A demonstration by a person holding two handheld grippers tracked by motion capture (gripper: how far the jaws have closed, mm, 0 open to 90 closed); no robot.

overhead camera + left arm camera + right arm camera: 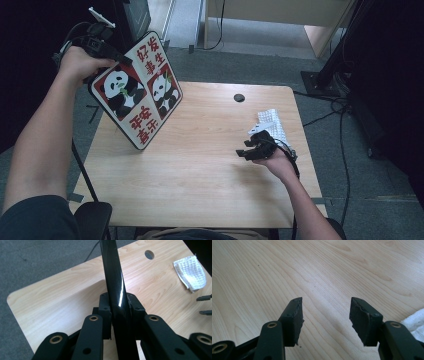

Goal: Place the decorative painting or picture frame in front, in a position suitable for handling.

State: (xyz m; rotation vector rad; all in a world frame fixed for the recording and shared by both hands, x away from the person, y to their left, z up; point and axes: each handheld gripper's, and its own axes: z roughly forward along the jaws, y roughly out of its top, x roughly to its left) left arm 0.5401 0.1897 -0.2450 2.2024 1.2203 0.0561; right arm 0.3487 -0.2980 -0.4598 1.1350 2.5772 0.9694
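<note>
My left gripper [119, 315] clamps the panda board [138, 90] edge-on in its own view, so the printed face is hidden there and its top runs off the frame. In the high view my hand [80, 62] covers the board's upper corner and the jaws. White cloth [414, 322] is cut by the right gripper view's edge; in the high view my right gripper [250, 147] overlaps its near end.
</note>
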